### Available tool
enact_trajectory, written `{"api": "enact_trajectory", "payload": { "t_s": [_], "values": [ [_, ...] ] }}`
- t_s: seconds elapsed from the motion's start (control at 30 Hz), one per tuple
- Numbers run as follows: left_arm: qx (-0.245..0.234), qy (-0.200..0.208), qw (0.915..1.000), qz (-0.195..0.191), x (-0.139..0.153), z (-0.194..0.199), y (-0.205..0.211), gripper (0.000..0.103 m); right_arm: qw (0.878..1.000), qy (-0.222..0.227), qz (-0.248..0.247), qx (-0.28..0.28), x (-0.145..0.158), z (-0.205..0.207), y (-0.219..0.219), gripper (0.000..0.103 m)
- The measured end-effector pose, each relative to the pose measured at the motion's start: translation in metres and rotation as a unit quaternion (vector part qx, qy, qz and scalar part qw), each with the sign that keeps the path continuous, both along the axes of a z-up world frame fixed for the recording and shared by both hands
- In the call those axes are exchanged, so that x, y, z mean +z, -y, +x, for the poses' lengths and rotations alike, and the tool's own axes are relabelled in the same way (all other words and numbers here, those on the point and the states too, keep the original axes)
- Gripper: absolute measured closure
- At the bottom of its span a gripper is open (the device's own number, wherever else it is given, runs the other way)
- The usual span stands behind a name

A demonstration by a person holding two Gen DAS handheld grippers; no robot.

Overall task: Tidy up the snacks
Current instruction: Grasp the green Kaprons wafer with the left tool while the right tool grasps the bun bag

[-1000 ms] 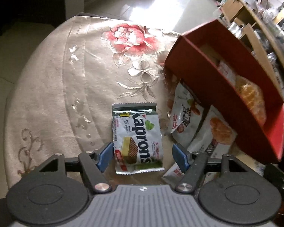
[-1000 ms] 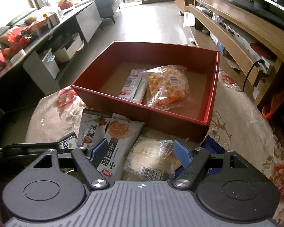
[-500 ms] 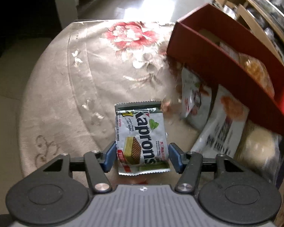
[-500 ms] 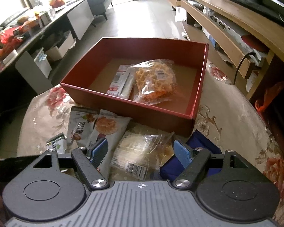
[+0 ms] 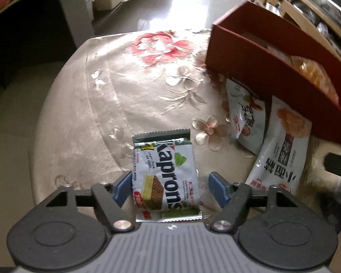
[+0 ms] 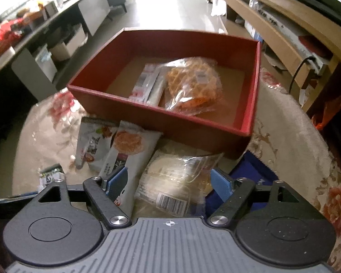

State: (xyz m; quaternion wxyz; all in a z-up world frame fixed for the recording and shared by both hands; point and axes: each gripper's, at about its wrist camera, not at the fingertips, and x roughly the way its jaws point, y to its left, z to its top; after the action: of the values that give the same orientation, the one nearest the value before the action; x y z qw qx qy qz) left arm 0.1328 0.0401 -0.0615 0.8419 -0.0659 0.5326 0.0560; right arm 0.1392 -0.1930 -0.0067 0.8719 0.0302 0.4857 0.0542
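Observation:
A white and green Kaprons wafer packet (image 5: 164, 177) lies on the floral tablecloth between the fingers of my left gripper (image 5: 170, 187), which is open around it; the left finger looks close to the packet's edge. The red box (image 6: 250, 118) holds a waffle bag (image 6: 193, 84) and a white stick packet (image 6: 147, 84). My right gripper (image 6: 170, 182) is open above a clear bread bag (image 6: 177, 177), not gripping it. Two white snack pouches (image 6: 125, 147) lie in front of the box. The box also shows in the left wrist view (image 5: 272, 77).
A blue packet (image 6: 254, 173) lies right of the bread bag. The round table edge (image 5: 56, 91) curves along the left. A wooden TV bench (image 6: 272, 22) stands beyond the table on the right, grey cabinets (image 6: 56, 34) on the left.
My left gripper has come down around the wafer packet and its fingers have narrowed toward it. My right gripper has drawn back a little from the box and stayed open.

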Motion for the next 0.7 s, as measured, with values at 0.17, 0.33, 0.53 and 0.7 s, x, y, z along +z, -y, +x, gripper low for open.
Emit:
{"api": "enact_trajectory", "payload": {
  "t_s": [0.17,0.33,0.53,0.7],
  "values": [
    [-0.015,0.000,0.9999,0.008,-0.001,0.000,0.003,0.020,0.998,-0.025,-0.049,0.013,-0.023,0.012,-0.015,0.018],
    [-0.022,0.000,0.9997,0.011,-0.001,-0.001,0.005,0.020,0.997,-0.025,-0.063,0.027,-0.035,0.014,-0.016,0.024],
    [-0.039,-0.005,0.9992,0.002,0.001,-0.011,0.003,0.025,0.997,-0.027,-0.065,0.037,-0.030,-0.014,-0.008,0.028],
    [-0.021,-0.015,0.9980,-0.058,0.006,-0.013,-0.015,0.028,0.998,-0.027,-0.040,0.039,-0.024,-0.053,-0.002,0.029]
  ]
}}
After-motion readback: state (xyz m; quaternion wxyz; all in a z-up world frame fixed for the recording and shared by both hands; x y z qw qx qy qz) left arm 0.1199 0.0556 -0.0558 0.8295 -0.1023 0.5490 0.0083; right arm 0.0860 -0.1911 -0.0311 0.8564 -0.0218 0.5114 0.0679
